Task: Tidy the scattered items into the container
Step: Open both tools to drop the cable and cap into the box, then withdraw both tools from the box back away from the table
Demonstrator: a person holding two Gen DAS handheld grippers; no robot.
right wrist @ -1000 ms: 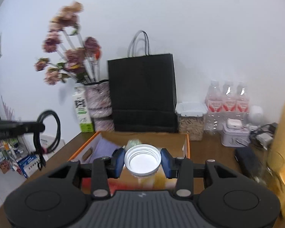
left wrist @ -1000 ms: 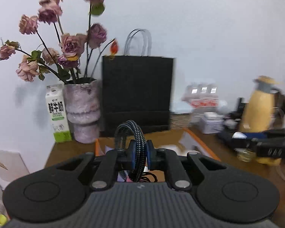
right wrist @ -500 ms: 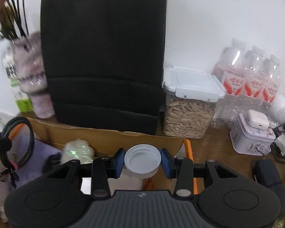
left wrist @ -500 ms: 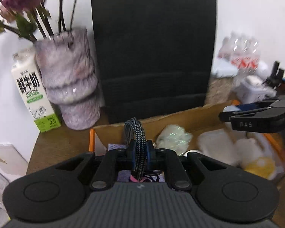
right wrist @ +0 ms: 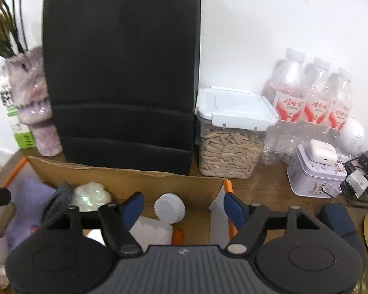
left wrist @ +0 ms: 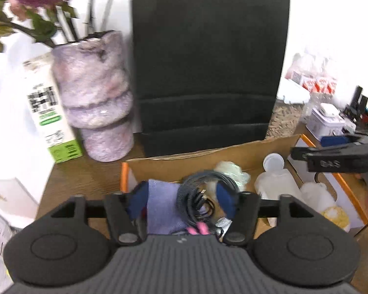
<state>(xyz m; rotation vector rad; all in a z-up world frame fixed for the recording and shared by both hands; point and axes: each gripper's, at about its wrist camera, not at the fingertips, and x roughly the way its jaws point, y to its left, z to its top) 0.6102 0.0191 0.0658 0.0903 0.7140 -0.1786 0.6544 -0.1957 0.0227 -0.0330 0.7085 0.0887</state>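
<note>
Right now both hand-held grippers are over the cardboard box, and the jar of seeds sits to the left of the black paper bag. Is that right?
One thing is wrong: the jar of seeds sits to the right of the black paper bag, not the left, as the right wrist view shows. Left of the bag stands the vase. Both the left hand-held gripper and right hand-held gripper are over the cardboard box.
</note>
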